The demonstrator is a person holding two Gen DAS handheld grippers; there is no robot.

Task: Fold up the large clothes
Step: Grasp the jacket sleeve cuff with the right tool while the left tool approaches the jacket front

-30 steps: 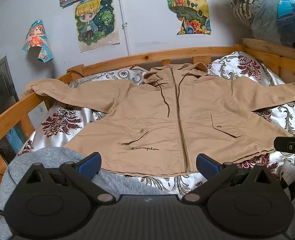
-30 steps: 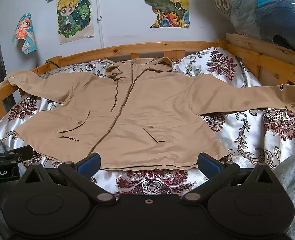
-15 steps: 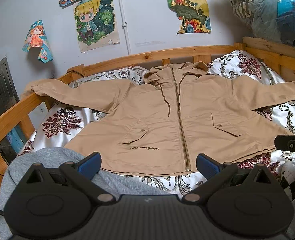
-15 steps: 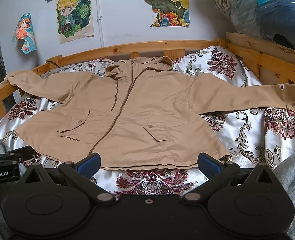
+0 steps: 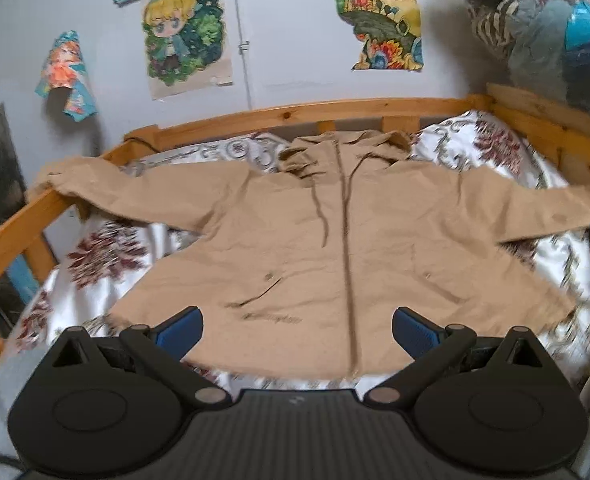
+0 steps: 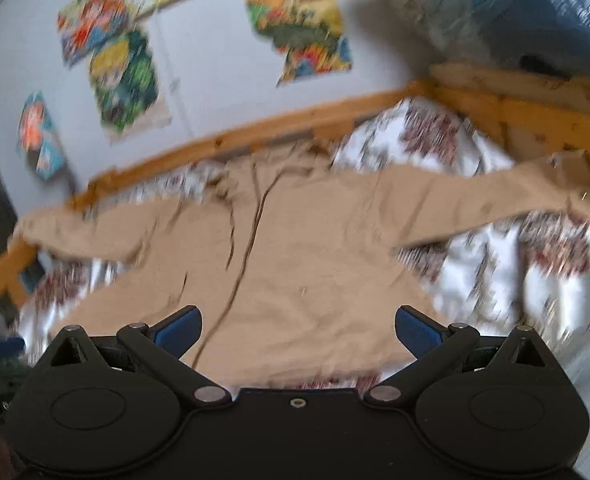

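A tan hooded zip jacket (image 5: pixel 335 248) lies flat and front-up on the bed, both sleeves spread out sideways, hood toward the wall. It also shows, blurred, in the right wrist view (image 6: pixel 295 264). My left gripper (image 5: pixel 297 330) is open and empty, hovering over the jacket's bottom hem near the zipper. My right gripper (image 6: pixel 298 330) is open and empty, over the hem on the jacket's right half. The left sleeve cuff (image 5: pixel 55 172) drapes on the bed rail.
A wooden bed frame (image 5: pixel 303 112) rings the floral white bedspread (image 5: pixel 107 252). Posters hang on the wall (image 5: pixel 295 60). A bagged pile of clothes (image 5: pixel 543 28) sits at the back right. The right sleeve (image 6: pixel 515 196) reaches the right rail.
Both grippers have moved forward over the jacket's hem. The right wrist view has tilted and is motion-blurred. The jacket has not moved.
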